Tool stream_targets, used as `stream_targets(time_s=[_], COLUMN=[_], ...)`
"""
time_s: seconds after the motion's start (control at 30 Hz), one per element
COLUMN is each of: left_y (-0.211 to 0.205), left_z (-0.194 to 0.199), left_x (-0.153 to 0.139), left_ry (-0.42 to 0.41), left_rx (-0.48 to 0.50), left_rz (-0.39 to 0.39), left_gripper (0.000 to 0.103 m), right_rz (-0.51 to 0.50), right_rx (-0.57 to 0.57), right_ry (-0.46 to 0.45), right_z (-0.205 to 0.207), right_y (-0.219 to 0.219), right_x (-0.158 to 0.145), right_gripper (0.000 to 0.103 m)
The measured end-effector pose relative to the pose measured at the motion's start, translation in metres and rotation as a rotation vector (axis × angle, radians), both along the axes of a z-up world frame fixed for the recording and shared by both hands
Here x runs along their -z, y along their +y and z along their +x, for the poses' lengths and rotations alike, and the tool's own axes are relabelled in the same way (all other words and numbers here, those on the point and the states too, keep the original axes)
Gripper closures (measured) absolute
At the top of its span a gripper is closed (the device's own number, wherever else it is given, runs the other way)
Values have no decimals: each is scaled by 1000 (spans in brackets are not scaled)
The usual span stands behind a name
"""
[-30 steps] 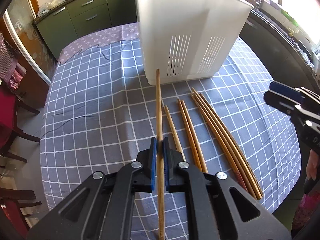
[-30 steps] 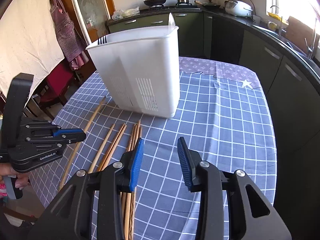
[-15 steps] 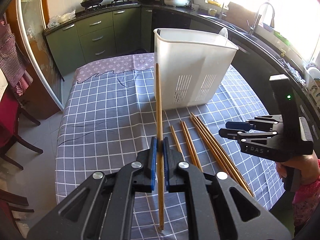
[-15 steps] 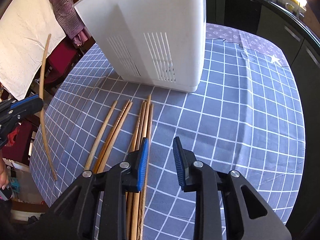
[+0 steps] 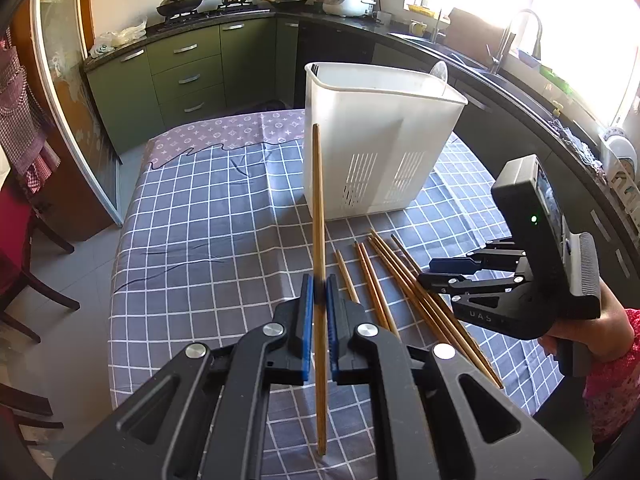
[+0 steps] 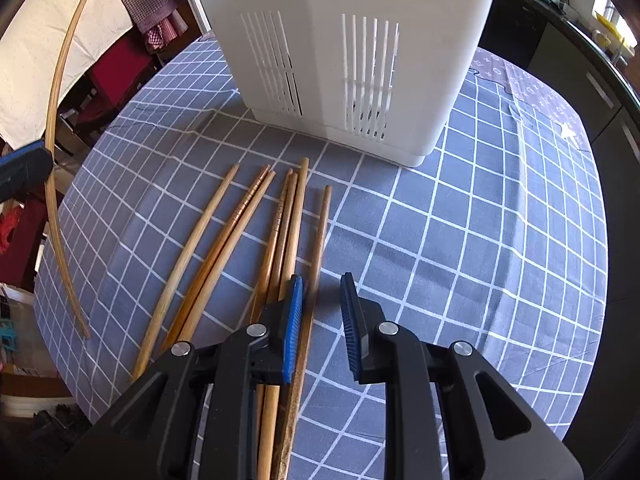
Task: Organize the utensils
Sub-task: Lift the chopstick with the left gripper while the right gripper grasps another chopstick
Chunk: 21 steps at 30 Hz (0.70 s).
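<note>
My left gripper is shut on one wooden chopstick and holds it raised above the table, short of the white slotted utensil basket. That chopstick also shows at the left of the right wrist view. Several more chopsticks lie side by side on the blue checked tablecloth in front of the basket. My right gripper is open, low over the lying chopsticks, with the rightmost chopstick between its jaws. It also shows in the left wrist view.
The table edge is near on the right and front. Green kitchen cabinets and a counter with pots stand beyond the table. Chairs stand to the left. A sink counter runs along the right.
My left gripper has lifted its chopstick off the table and pulled back from the basket. My right gripper has dropped down and forward over the lying chopsticks, its jaws somewhat narrower.
</note>
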<state>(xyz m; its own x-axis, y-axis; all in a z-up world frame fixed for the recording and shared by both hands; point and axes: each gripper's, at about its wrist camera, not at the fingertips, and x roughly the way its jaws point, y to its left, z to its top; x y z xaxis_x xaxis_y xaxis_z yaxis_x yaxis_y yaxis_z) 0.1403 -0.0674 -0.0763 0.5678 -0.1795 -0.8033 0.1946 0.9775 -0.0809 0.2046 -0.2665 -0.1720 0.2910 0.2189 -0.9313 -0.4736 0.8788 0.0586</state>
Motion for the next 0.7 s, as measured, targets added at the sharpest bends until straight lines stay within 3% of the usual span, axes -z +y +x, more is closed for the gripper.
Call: stream_targets(time_s=[0.23, 0.27, 0.3, 0.43, 0.7], left_y=[3, 2, 2, 2, 3], left_z=[-1, -2, -2, -3, -9], left_x=[-3, -3, -3, -6, -16], left_ry=[-11, -11, -13, -22, -59], left_rx=[1, 2, 4, 13, 31], left_rz=[1, 3, 5, 8, 4], left_gripper=[96, 96, 96, 97, 97], right_rz=[-41, -42, -30, -15, 138], right_rx=[-11, -16, -23, -2, 44], right_ry=[-13, -14, -4, -21, -152], right_z=[2, 2, 4, 6, -22], right_y=[6, 7, 6, 8, -27], right_x=[1, 1, 0, -3, -61], right_gripper=[86, 87, 95, 97, 97])
